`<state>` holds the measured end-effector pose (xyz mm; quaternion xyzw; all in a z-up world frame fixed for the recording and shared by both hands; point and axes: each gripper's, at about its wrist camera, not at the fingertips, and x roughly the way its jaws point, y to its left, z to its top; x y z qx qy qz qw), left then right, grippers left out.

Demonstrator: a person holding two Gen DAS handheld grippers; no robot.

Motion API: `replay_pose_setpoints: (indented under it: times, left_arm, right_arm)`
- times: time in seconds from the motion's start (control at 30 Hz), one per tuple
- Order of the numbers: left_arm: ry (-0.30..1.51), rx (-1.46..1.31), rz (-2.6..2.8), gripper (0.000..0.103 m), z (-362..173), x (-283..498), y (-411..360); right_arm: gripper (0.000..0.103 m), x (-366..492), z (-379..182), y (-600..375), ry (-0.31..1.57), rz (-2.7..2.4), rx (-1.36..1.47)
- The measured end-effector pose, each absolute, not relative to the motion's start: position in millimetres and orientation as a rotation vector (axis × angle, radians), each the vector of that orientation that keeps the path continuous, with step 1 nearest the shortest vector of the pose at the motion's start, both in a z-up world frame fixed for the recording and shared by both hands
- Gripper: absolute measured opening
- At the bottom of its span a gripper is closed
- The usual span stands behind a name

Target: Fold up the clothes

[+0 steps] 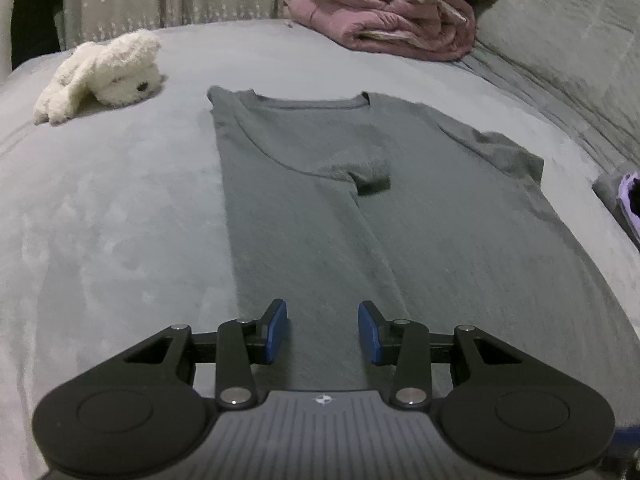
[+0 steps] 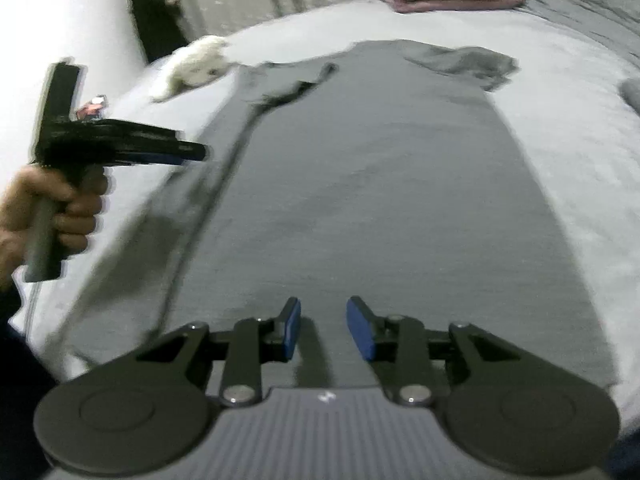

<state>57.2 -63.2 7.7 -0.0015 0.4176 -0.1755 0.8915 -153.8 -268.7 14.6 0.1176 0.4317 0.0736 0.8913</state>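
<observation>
A grey T-shirt [image 1: 360,184] lies flat on the bed, its left side folded inward over the body, its right sleeve [image 1: 508,152] spread out. My left gripper [image 1: 323,330] hovers above the shirt's lower part, blue pads apart, nothing between them. In the blurred right wrist view the same T-shirt [image 2: 360,184] stretches away, and my right gripper [image 2: 323,328] stands open over its hem with an empty gap. The left gripper [image 2: 192,154] also shows there from the side, held by a hand [image 2: 60,208] at the shirt's left edge.
A white plush toy [image 1: 104,72] lies at the far left of the grey bed cover [image 1: 100,220]. A pink folded blanket [image 1: 392,20] with other laundry sits at the back. A grey pillow [image 1: 568,40] fills the far right. A purple item [image 1: 628,196] lies at the right edge.
</observation>
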Motion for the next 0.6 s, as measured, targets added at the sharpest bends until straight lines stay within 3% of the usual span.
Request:
replay_pose_setpoints:
  times: [0.33, 0.37, 0.4, 0.43, 0.6]
  left_arm:
    - [0.883, 0.001, -0.347, 0.038, 2.0, 58.0, -64.8]
    - [0.882, 0.004, -0.347, 0.038, 1.8, 57.6, -65.2]
    - [0.882, 0.004, -0.347, 0.038, 2.0, 57.1, -65.1]
    - [0.883, 0.003, -0.347, 0.038, 2.2, 56.9, -65.0]
    - [0.886, -0.005, -0.343, 0.038, 1.7, 55.9, -64.6]
  right_arm:
    - [0.029, -148.9, -1.8, -205.8, 0.966, 0.508, 0.423]
    - [0.028, -150.8, -2.9, -202.6, 0.971, 0.513, 0.415]
    - [0.014, -152.8, -3.5, -199.2, 0.974, 0.518, 0.402]
    - [0.009, -155.3, -1.2, -195.6, 0.965, 0.518, 0.372]
    - [0.009, -169.7, 16.4, -199.9, 0.906, 0.422, 0.327]
